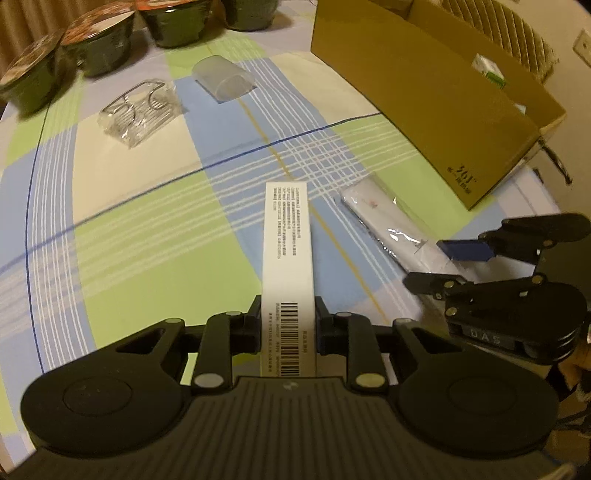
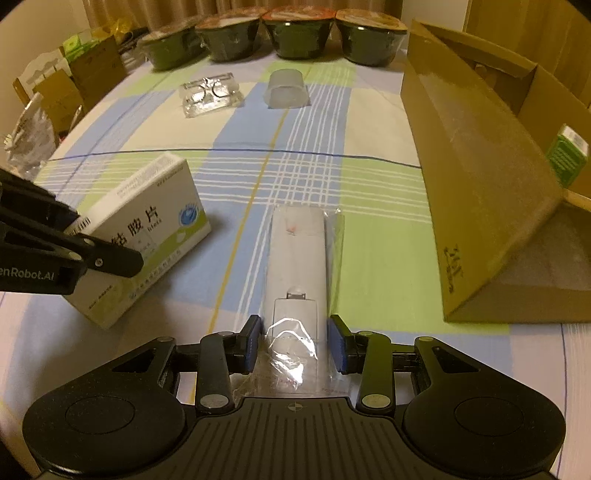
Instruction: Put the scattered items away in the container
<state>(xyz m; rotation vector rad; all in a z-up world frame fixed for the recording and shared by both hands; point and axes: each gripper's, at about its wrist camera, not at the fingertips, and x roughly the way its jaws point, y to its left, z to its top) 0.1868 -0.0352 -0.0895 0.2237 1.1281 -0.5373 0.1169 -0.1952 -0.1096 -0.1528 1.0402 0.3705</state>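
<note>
Left wrist view: left gripper (image 1: 288, 325) nearest, its pads pressed against both sides of the white medicine box (image 1: 288, 258), which juts forward over the checked desk (image 1: 147, 240). Cardboard container (image 1: 424, 110) ahead to the right, open side facing up and away. Right gripper (image 1: 439, 264) low at right, beside the wrapped white item (image 1: 391, 229). Judged step: box gripped, carry to the container is next, which means swinging right and clearing the near wall.

Right wrist view: right gripper (image 2: 295, 339) wide apart, blue pads flanking the wrapped white item (image 2: 297, 273) without touching; closing is next. Loose film may slip. Medicine box (image 2: 144, 236) at left in the left gripper (image 2: 110, 254). Clear plastic tray (image 2: 210, 94) and frosted cup (image 2: 286, 90) lie farther off, dark bowls (image 2: 299, 35) behind. Container (image 2: 480, 166) right.
</note>
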